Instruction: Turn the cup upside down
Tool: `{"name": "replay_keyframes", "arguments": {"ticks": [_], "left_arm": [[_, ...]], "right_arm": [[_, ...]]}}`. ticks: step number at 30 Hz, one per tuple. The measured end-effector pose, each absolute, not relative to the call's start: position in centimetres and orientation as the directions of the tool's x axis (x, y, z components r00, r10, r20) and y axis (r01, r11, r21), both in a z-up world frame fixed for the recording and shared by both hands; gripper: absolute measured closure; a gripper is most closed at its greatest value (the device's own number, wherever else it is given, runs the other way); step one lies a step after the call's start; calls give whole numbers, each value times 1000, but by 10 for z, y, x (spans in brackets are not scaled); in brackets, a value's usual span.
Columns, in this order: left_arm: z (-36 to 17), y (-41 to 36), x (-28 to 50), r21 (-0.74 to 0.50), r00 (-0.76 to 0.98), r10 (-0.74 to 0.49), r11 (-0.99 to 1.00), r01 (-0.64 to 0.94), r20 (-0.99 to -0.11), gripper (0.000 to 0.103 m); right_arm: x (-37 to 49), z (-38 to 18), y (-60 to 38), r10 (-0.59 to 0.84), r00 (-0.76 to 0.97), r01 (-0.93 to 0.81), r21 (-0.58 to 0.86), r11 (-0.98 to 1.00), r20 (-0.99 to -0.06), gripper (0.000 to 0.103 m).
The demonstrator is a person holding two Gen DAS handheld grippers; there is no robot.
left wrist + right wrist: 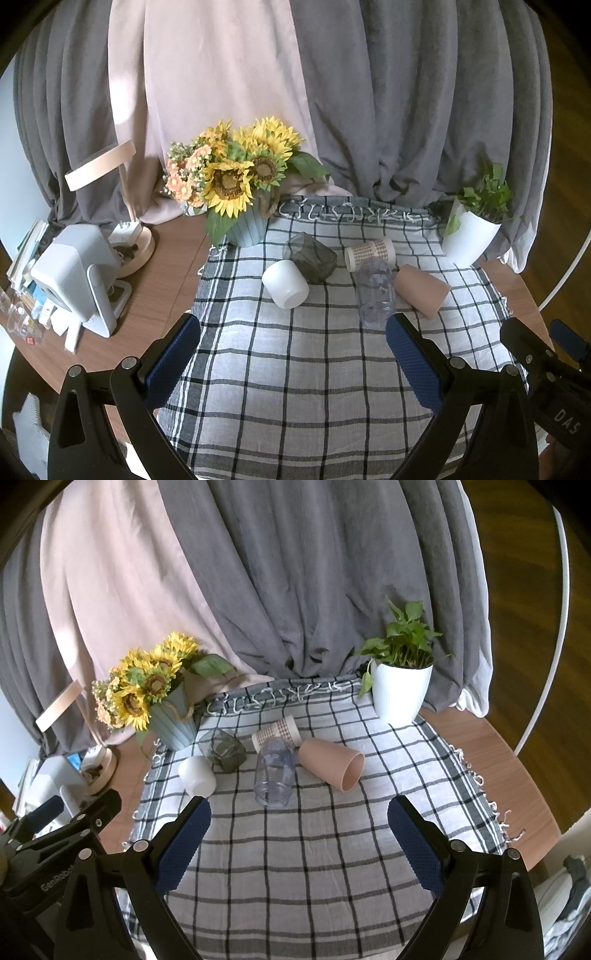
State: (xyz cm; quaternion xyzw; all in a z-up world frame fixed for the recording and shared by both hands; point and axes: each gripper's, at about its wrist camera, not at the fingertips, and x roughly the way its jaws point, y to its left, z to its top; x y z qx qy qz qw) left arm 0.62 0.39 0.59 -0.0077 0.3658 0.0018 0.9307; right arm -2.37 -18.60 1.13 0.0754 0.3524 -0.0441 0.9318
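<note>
**Five cups lying on the checked cloth**

Five cups lie on their sides: white cup [285, 283], dark glass cup [312, 259], patterned cup [369, 253], clear cup [375, 291], pink cup [421, 290]. Two flower pots stand behind. Left gripper [293, 354] and right gripper [299, 836] are both wide open, holding nothing, above the desk [162, 273]
</note>
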Motion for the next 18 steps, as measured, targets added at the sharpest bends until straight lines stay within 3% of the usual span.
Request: {"name": "replay_keyframes", "arguments": {"ticks": [18], "left_arm": [[-34, -38, 58, -38, 593, 61, 987, -153, -803, 1]], "right_arm": [[52, -21, -224, 36, 633, 29, 69, 997, -774, 6]]}}
